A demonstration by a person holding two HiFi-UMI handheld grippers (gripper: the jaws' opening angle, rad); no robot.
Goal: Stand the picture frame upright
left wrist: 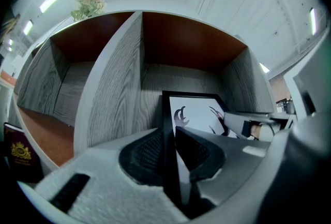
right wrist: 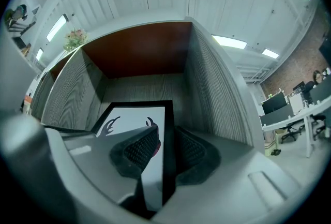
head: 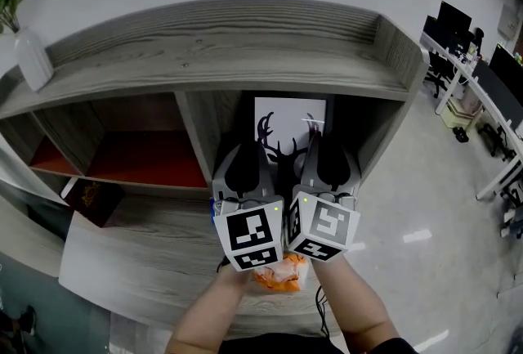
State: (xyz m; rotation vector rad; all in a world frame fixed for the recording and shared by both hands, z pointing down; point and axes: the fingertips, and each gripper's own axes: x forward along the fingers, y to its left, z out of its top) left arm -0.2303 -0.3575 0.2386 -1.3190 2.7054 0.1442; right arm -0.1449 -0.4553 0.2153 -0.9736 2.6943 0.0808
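Black picture frame (head: 288, 122), antler print, stands near-upright in the grey wooden shelf's (head: 212, 42) right bay. Your left gripper (head: 245, 172) and right gripper (head: 331, 164) clamp its side edges. Uneven release could tip it forward.

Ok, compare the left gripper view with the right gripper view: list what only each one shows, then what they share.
Only the left gripper view: how the left gripper grips the left edge of the black picture frame with the antler print, a dark maroon booklet with a gold emblem, and the neighbouring compartment's red-brown floor. Only the right gripper view: how the right gripper grips the frame's right edge, plus office desks with monitors. Both: the frame inside the grey wood-grain shelf compartment, and the flowers on top.
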